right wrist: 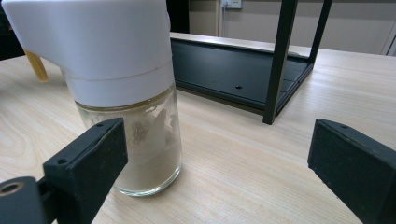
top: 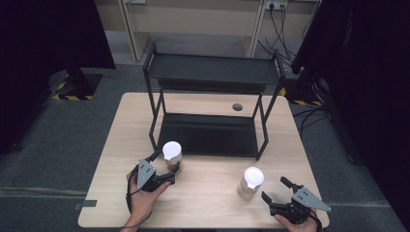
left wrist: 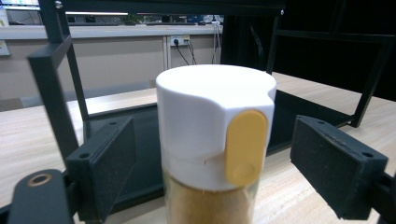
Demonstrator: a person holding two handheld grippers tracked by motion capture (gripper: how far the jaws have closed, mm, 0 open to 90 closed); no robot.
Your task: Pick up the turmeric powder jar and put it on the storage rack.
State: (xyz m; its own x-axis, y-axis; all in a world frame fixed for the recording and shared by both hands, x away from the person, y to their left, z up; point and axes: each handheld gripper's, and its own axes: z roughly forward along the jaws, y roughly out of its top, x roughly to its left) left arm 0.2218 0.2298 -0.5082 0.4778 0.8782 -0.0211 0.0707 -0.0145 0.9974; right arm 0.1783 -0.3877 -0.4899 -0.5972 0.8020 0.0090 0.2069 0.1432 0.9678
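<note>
Spice jars stand on the wooden table point(top: 208, 193), one by each gripper. At about five o'clock on the tabletop, the right gripper point(top: 276, 192) rests with its jaws spread wide, nothing between them; just beside its left jaw stands the right jar point(top: 251, 183), white-capped, with pale powder in clear glass point(right wrist: 149, 149). At about seven o'clock, the left gripper point(top: 164, 162) has its jaws on either side of the left jar point(top: 172, 155), gaps showing on both sides of the white cap point(left wrist: 205, 121) with its yellow tab point(left wrist: 245, 147), so the pads do not press it. Farther off, toward twelve o'clock, the black two-tier rack point(top: 212, 130) stands behind both jars.
</note>
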